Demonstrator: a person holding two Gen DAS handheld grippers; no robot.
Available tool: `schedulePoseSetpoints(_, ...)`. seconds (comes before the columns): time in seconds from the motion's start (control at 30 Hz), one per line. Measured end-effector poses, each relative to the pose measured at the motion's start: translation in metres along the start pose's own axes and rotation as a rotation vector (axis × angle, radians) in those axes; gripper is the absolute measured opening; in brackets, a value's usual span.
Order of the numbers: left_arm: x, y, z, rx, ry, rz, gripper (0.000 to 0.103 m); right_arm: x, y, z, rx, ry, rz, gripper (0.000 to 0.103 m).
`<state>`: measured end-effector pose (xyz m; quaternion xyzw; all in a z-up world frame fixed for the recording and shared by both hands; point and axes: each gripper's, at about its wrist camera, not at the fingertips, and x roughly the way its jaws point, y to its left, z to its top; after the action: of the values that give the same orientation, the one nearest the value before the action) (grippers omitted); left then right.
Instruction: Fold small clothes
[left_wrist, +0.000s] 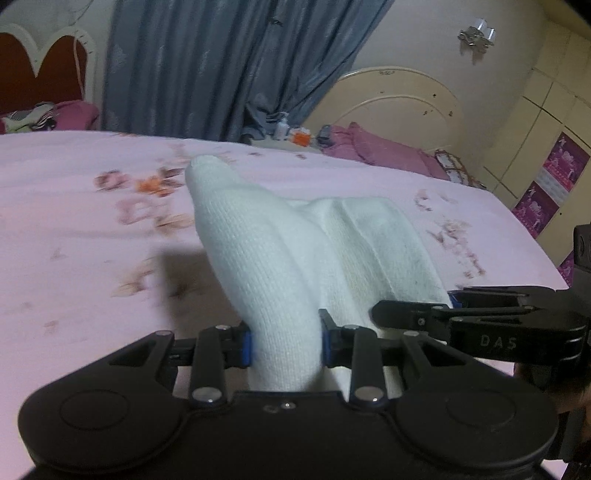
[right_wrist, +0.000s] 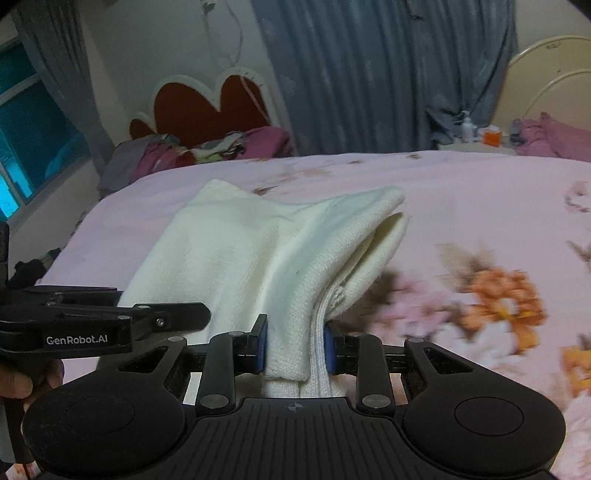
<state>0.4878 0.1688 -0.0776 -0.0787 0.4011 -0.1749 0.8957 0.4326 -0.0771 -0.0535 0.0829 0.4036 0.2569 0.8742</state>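
Note:
A white knitted sock (left_wrist: 258, 251) hangs lifted above the pink floral bedsheet (left_wrist: 74, 229). My left gripper (left_wrist: 286, 341) is shut on one end of the sock, its blue pads pressing the fabric. My right gripper (right_wrist: 295, 349) is shut on the sock (right_wrist: 258, 251) at its ribbed cuff end. The two grippers are close side by side: the right one shows in the left wrist view (left_wrist: 461, 314), and the left one shows in the right wrist view (right_wrist: 110, 321). The sock's far part is doubled over with a rounded tip pointing up.
The bed's edge (left_wrist: 532, 240) runs at the right, with a cream wardrobe (left_wrist: 546, 110) beyond. A red heart-shaped headboard (right_wrist: 210, 107) and piled clothes (right_wrist: 184, 151) lie at the far side. Grey-blue curtains (right_wrist: 369, 74) hang behind. A nightstand with bottles (right_wrist: 480, 136) stands far right.

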Motion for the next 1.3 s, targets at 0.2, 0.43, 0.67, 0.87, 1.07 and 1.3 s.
schedulePoseSetpoints(0.2, 0.003, 0.05, -0.012, -0.055, 0.049, -0.004, 0.032, 0.041, 0.03, -0.008, 0.001, 0.049, 0.014, 0.029)
schedulePoseSetpoints(0.43, 0.023, 0.094, -0.053, -0.145, 0.052, -0.012, 0.061, 0.085, -0.003, -0.036, 0.158, 0.112, -0.02, 0.03)
schedulePoseSetpoints(0.67, -0.006, 0.098, -0.034, -0.072, -0.036, 0.041, 0.052, 0.068, 0.003, -0.021, 0.107, 0.052, -0.13, 0.05)
schedulePoseSetpoints(0.87, 0.025, 0.08, 0.002, 0.07, -0.053, 0.0, 0.022, 0.08, 0.023, 0.012, -0.034, 0.005, -0.147, 0.038)
schedulePoseSetpoints(1.07, 0.07, 0.075, -0.002, 0.05, 0.034, -0.031, 0.017, 0.132, 0.01, 0.0, -0.149, 0.09, -0.241, 0.02)
schedulePoseSetpoints(1.3, 0.03, 0.071, -0.019, 0.084, -0.023, -0.053, 0.013, 0.103, 0.025, 0.0, -0.192, 0.05, -0.223, 0.02)
